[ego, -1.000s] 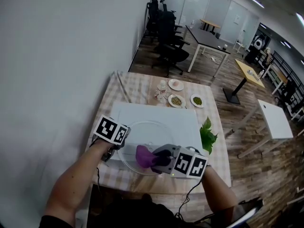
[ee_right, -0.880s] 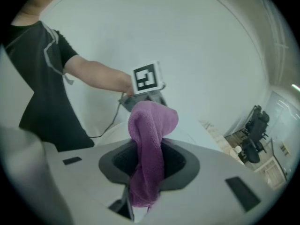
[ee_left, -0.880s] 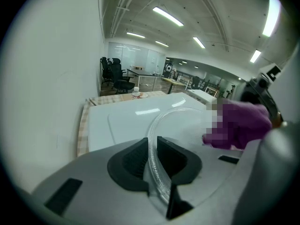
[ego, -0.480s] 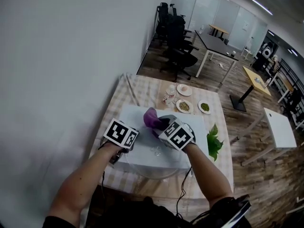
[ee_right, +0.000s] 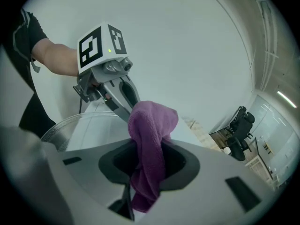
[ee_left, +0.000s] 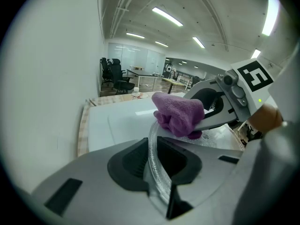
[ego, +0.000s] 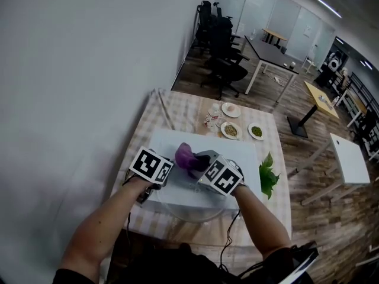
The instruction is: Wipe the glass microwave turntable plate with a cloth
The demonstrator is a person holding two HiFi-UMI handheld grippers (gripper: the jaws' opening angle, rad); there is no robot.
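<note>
2 grips, left tool [ee_left: 157, 161] plate [ee_left: 220, 136], right tool [ee_right: 147, 159] cloth [ee_right: 152, 121]

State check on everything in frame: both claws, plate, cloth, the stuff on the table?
left claw: shut on the rim of the glass plate.
right claw: shut on the purple cloth.
glass plate: held by its rim, purple cloth against it.
purple cloth: bunched up.
small dishes: upright, filled, at the far end of the table.
green leaves: lying loose on the table.

Left tongs [ee_left: 157, 171]: clamped on plate [ee_left: 153, 146] rim, tilted down.
Right tongs [ee_right: 147, 168]: gripping cloth [ee_right: 151, 125], tilted down.
Forearms [ego: 100, 229]: bare, reaching forward.
</note>
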